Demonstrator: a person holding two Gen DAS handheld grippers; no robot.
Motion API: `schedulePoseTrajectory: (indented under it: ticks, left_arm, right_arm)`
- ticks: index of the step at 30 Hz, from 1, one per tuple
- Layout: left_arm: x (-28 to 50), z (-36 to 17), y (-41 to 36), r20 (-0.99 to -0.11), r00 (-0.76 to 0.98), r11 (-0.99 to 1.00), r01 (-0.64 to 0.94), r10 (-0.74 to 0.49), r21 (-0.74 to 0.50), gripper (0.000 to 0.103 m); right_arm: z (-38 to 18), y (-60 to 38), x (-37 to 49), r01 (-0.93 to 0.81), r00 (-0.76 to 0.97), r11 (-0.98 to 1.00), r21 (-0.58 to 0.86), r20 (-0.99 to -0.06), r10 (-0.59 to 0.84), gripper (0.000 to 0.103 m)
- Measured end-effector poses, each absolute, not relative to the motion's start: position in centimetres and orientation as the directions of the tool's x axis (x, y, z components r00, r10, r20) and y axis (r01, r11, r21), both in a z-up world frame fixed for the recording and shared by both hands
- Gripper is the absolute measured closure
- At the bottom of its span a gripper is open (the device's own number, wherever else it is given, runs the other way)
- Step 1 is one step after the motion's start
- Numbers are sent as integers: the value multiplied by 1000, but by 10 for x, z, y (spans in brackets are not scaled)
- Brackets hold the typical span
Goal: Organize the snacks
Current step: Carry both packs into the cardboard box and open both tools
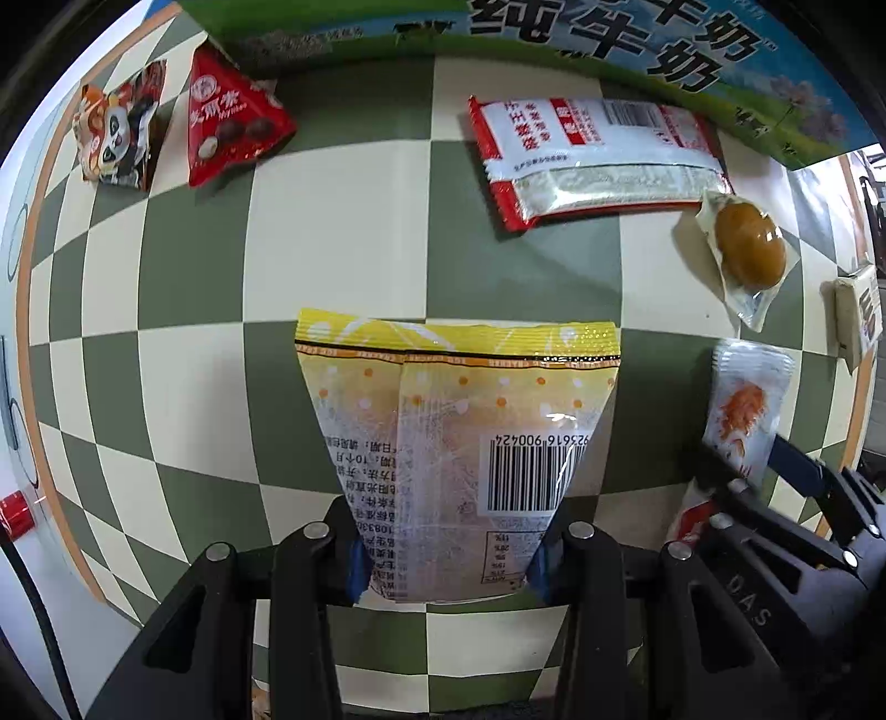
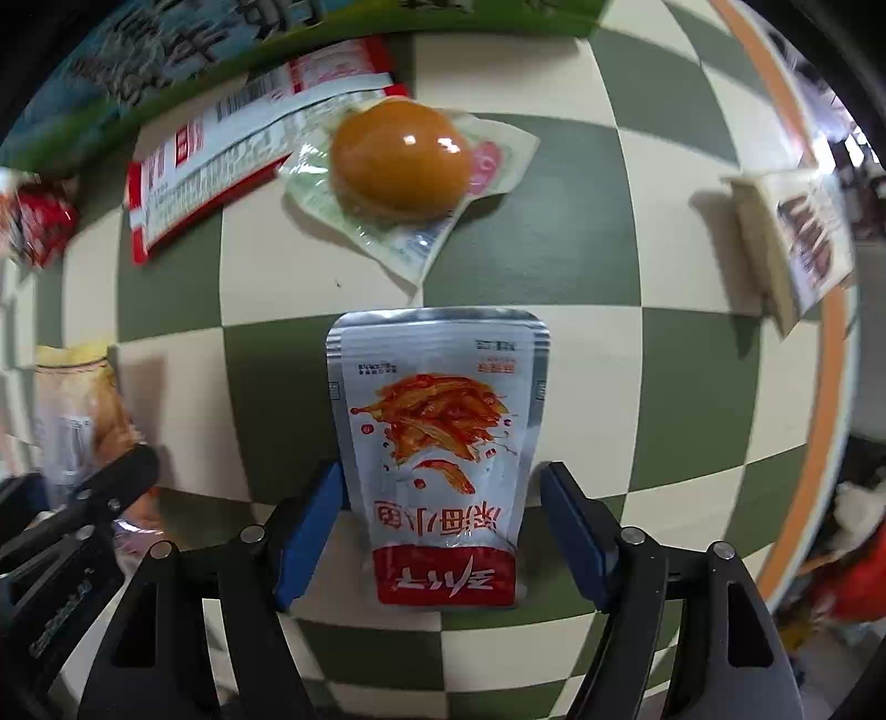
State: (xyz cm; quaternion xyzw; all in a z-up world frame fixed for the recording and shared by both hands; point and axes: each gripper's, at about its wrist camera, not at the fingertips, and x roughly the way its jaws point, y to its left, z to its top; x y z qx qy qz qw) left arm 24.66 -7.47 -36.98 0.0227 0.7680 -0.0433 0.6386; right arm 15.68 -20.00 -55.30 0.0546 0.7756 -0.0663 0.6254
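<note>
My left gripper (image 1: pixel 449 559) is shut on a yellow-topped clear snack bag (image 1: pixel 459 443), its blue pads pinching the bag's lower end. My right gripper (image 2: pixel 437 531) is open around a silver pouch with red fish print (image 2: pixel 440 443); the left pad touches it, the right pad stands apart. That pouch also shows in the left wrist view (image 1: pixel 742 410). A packed brown egg (image 2: pixel 401 160), a red-and-white packet (image 1: pixel 592 160), a red triangular bag (image 1: pixel 232 122) and a panda packet (image 1: pixel 119 133) lie on the checkered cloth.
A green-blue milk carton box (image 1: pixel 609 44) stands along the far edge. A small cream packet (image 2: pixel 792 238) lies at the right near the cloth's orange border (image 2: pixel 819 387). A red item (image 1: pixel 14 515) sits off the cloth at left.
</note>
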Motion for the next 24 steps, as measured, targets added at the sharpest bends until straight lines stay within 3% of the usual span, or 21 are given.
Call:
schedulePoseTrajectory:
  ticks: [2, 6, 14, 24]
  left_arm:
    - [245, -372, -77, -982, -186, 995, 85, -28, -45, 63]
    - [245, -374, -82, -983, -182, 995, 90, -35, -52, 63]
    - [256, -344, -86, -987, -139, 991, 101, -76, -90, 63]
    - [315, -217, -89, -976, 57, 969, 146, -208, -198, 63]
  right_arm:
    - [-545, -195, 157, 131, -160, 991, -35, -987, -14, 53]
    - [-536, -197, 151, 102, -115, 995, -24, -993, -12, 60]
    - [-508, -251, 124, 175, -88, 983, 62, -993, 78, 61]
    - [-373, -288, 157, 175, 143, 939, 298, -951, 275, 61]
